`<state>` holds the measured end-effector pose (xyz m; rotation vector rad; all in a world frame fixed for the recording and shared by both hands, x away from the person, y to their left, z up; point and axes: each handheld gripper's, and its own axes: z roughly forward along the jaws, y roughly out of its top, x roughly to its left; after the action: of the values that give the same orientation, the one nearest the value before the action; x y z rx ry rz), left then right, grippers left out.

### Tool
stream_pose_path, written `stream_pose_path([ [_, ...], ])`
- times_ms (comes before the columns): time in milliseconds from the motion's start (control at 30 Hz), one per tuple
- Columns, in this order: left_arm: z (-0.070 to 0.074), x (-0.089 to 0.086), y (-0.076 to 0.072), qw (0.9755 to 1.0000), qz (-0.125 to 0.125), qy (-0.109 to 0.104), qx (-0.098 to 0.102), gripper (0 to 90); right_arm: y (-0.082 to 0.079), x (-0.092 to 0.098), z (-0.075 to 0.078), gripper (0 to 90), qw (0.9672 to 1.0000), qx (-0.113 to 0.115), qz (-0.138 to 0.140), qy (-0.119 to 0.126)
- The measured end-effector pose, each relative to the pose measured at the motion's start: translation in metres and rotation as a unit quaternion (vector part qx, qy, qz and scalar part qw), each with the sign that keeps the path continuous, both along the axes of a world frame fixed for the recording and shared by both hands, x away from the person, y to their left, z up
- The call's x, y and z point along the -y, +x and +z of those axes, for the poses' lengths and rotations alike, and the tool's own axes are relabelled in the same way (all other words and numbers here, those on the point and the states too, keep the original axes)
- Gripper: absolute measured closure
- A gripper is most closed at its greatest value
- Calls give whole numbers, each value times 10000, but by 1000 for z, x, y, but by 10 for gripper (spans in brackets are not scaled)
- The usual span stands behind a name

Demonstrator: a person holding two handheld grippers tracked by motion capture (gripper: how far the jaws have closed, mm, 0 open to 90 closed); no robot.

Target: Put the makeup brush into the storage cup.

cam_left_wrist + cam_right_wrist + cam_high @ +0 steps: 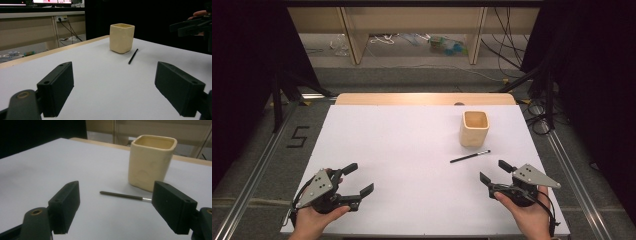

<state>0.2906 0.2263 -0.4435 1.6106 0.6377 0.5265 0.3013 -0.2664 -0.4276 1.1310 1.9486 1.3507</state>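
A cream square cup (474, 128) stands upright on the white table top (412, 150), right of centre toward the back. Just in front of it lies a thin black pen (470, 156) with a silver tip, flat on the table. My right gripper (493, 172) hovers near the front right, open and empty, a short way from the pen. The right gripper view has the pen (125, 195) and cup (151, 161) ahead of its jaws. My left gripper (361, 178) is at the front left, open and empty. From there the cup (121, 37) and pen (133, 56) lie far ahead.
The white sheet covers a wooden table whose far edge (424, 98) shows as a tan strip. Metal rails (257, 170) run along both sides on grey floor. Shelving and cables (412, 40) stand beyond the table. The other gripper (192, 25) shows at the top right of the left gripper view.
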Motion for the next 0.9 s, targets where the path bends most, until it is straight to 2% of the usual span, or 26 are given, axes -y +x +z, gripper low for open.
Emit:
stream_pose_path([
  [67,0,1,-1,10000,-22,46,-18,154,4,-2,-1,243,10000,7,-32,-67],
  [100,0,1,-1,10000,-15,37,-27,154,5,-3,-1,243,10000,-90,-3,-31],
  [133,1,1,-1,10000,-28,74,9,154,7,-4,1,245,9997,-143,-87,-177],
  [167,1,1,-2,10000,-33,72,4,154,11,-6,-1,244,9998,-61,-105,-131],
  [200,1,1,-2,10000,-34,68,6,154,12,-7,2,244,9993,-265,-119,-221],
  [333,0,1,-1,10000,-81,39,42,154,30,-14,7,241,9981,-456,-253,-325],
  [367,1,0,-3,10000,-49,63,-40,154,34,-16,7,242,9977,-488,-291,-361],
  [467,1,-1,-3,10000,-45,46,-52,154,52,-24,11,243,9956,-698,-462,-412],
  [633,1,-1,-3,9999,-81,91,-17,154,80,-34,15,248,9892,-1130,-763,-529],
  [733,1,-1,-3,9999,-92,98,-30,154,95,-39,17,250,9817,-1532,-947,-620],
  [767,1,-1,-3,9999,-93,104,-23,154,99,-42,18,254,9771,-1737,-1054,-625],
  [800,1,-1,-3,9999,-91,104,-28,154,104,-43,18,262,9742,-1862,-1085,-673],
  [833,1,0,-3,9999,-97,96,-38,154,106,-47,19,273,9684,-2081,-1234,-612],
  [900,1,0,-3,9999,-101,101,-46,154,116,-49,19,298,9603,-2324,-1318,-799],
])
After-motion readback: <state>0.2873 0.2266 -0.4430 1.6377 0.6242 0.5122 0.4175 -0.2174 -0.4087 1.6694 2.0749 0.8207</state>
